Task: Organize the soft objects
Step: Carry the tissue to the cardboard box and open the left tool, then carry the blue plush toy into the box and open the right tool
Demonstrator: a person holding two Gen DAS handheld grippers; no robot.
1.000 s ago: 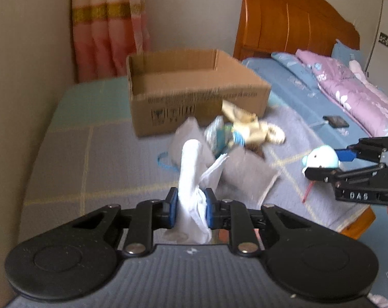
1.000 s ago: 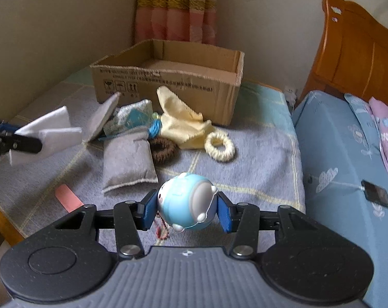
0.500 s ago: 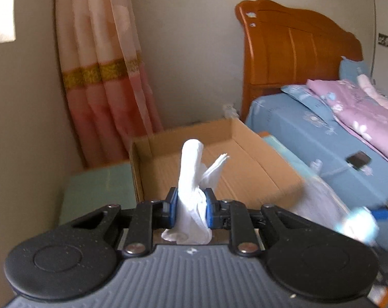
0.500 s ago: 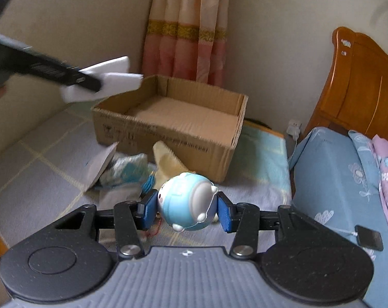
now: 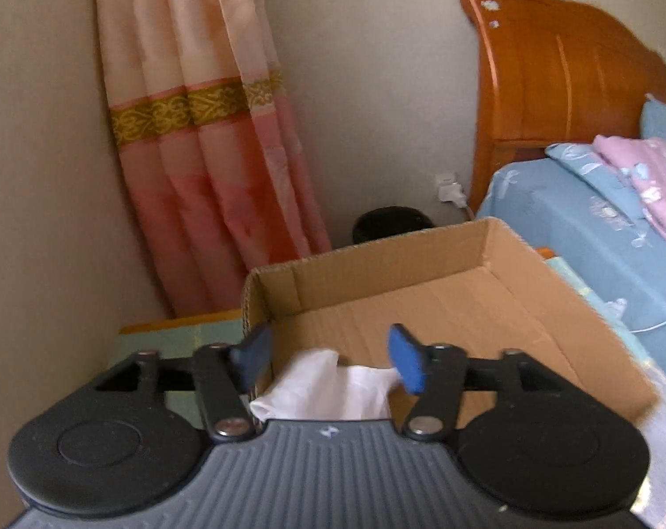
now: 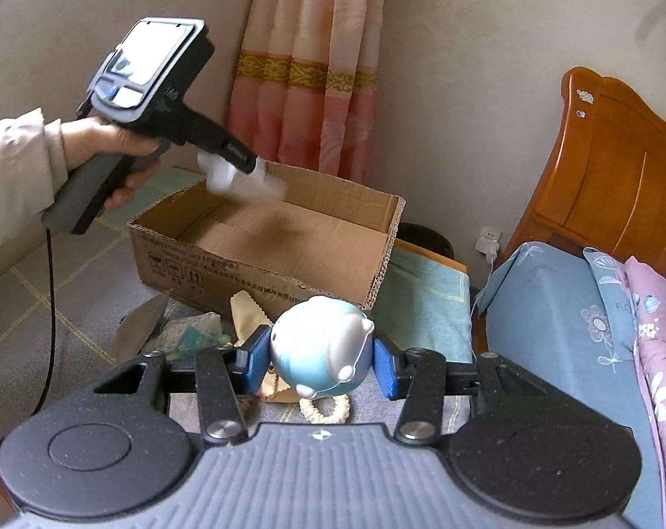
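Two soft things are in play. One is the white cloth (image 5: 328, 390), which sits low between the blue pads of the left gripper (image 5: 328, 359); its jaws have just been opening and now stand well apart, with the left pad clear of the cloth and the right pad close by its corner, though I can't quite tell whether that corner still touches. From the right wrist view the cloth (image 6: 244, 180) is a blur under the gripper's tip, over the near-left corner of the cardboard box (image 6: 288, 242), so whether it has landed is hard to say. The other is the blue and white plush toy (image 6: 321, 348), pinched on both flanks by the right gripper (image 6: 319, 363), jaws closed partway around it, held above the bed cover in front of the box.

The box is open on top, its floor bare cardboard apart from the cloth, with plenty of room across the middle and far side. Its near wall stands just behind a small heap on the grey cover: a yellow cloth (image 6: 247, 308), a grey pouch (image 6: 141, 326), a cream scrunchie (image 6: 326, 410) beneath the toy. A person's left hand (image 6: 108, 145) grips the left tool's handle. Beyond the box are the pink curtain (image 5: 200, 154) and wall; to the right, the wooden headboard (image 5: 562, 88) and blue bedding (image 6: 553, 322).
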